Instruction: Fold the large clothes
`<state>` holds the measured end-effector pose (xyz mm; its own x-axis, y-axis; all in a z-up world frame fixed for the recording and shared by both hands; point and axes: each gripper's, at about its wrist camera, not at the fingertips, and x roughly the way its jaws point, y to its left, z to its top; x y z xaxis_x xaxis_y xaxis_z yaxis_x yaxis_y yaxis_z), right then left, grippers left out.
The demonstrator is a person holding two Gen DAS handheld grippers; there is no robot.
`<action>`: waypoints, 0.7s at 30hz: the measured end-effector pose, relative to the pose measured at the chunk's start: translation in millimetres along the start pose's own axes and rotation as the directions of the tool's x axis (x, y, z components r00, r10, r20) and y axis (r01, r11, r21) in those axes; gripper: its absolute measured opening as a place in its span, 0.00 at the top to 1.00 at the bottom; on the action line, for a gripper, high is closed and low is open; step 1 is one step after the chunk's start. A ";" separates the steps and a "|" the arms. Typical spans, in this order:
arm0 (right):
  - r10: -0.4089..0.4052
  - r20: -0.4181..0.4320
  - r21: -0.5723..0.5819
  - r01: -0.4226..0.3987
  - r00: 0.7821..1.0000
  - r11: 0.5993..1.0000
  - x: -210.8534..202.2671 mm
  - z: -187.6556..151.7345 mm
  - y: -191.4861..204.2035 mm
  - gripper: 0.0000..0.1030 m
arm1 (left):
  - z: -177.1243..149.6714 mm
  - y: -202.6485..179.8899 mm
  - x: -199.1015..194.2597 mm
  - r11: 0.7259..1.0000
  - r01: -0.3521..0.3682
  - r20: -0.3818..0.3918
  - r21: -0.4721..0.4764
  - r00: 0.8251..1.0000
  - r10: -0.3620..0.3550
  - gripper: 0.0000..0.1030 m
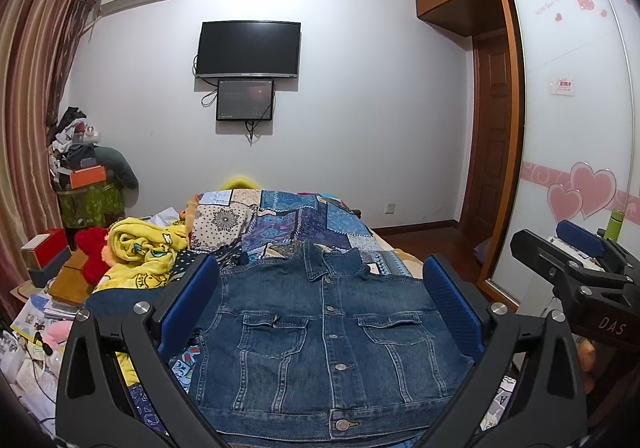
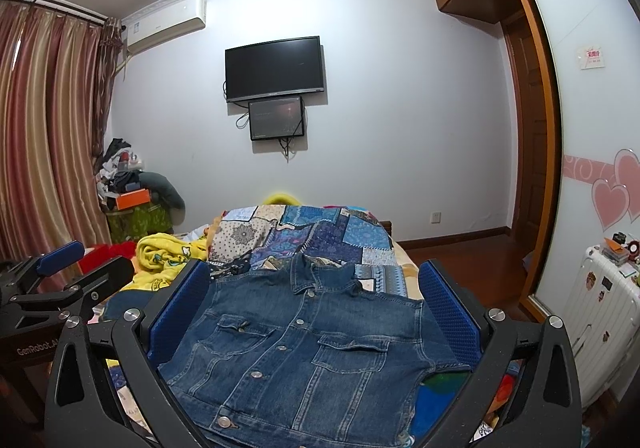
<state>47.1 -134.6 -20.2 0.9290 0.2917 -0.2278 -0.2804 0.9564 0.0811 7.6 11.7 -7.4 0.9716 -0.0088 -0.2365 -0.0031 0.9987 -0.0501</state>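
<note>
A yellow blanket [image 1: 140, 248] is seen bunched at the left of a patchwork bedspread [image 1: 288, 224]. At the centre, a denim jacket [image 1: 320, 336] is laid flat and buttoned, collar away, its length running straight ahead. The left gripper [image 1: 320, 308] and right gripper [image 2: 316, 312] are held wide apart, empty, above its near hem, seemingly equally near.

both wrist views face the denim jacket [image 1: 320, 336] closely.
</note>
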 end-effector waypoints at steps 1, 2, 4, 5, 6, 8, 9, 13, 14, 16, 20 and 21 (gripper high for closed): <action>0.000 0.000 0.001 0.000 1.000 1.000 0.0 0.1 0.0 0.00 | -0.1 0.0 0.0 1.000 0.001 0.000 0.000 1.000 -0.001 0.00; 0.000 0.000 0.000 0.000 1.000 1.000 0.1 0.4 0.1 0.00 | 0.0 -0.3 0.2 1.000 0.001 0.000 0.000 1.000 -0.001 0.00; 0.000 -0.001 0.002 0.000 1.000 1.000 -0.1 -0.1 0.6 0.00 | -0.3 -0.2 0.1 1.000 0.000 0.000 0.000 1.000 0.000 0.00; -0.001 -0.001 0.001 0.001 1.000 1.000 0.2 -0.1 0.6 0.00 | -0.3 -0.2 0.2 1.000 0.001 -0.001 0.000 1.000 -0.001 0.00; -0.002 -0.003 0.002 0.002 1.000 1.000 0.1 -0.4 0.9 0.00 | -0.3 0.1 0.7 1.000 0.002 -0.002 -0.001 1.000 -0.002 0.00; -0.002 -0.005 0.005 0.002 1.000 1.000 0.7 -0.8 0.6 0.00 | -0.8 1.5 1.7 1.000 0.003 -0.003 -0.003 1.000 -0.003 0.00; -0.003 -0.006 0.005 0.003 1.000 1.000 1.0 -0.9 0.8 0.00 | -1.1 1.7 1.7 1.000 0.002 -0.004 -0.003 1.000 -0.002 0.00; -0.002 -0.006 0.004 0.002 1.000 1.000 1.6 -0.9 -0.1 0.00 | -2.0 2.3 2.7 1.000 0.001 -0.006 -0.006 1.000 -0.001 0.00; -0.002 -0.006 0.004 0.002 1.000 1.000 1.7 -0.8 -0.1 0.00 | -2.4 2.5 2.6 1.000 0.001 -0.006 -0.007 1.000 -0.001 0.00; -0.002 -0.008 0.004 0.002 1.000 1.000 2.3 -1.2 -0.9 0.00 | -2.5 2.7 2.8 1.000 0.001 -0.006 -0.007 1.000 -0.001 0.00; 0.002 -0.011 0.008 -0.002 1.000 1.000 3.2 -2.0 -1.2 0.00 | -2.6 2.5 3.0 1.000 0.001 -0.006 -0.007 1.000 -0.001 0.00; 0.002 -0.013 0.008 -0.002 1.000 1.000 4.2 -2.0 -1.5 0.00 | -3.1 2.8 2.8 1.000 0.001 -0.007 -0.007 1.000 -0.001 0.00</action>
<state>50.9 -134.8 -23.3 0.9253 0.2938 -0.2398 -0.2804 0.9558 0.0889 9.6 14.3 -11.2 0.9698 -0.0101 -0.2437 -0.0040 0.9983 -0.0574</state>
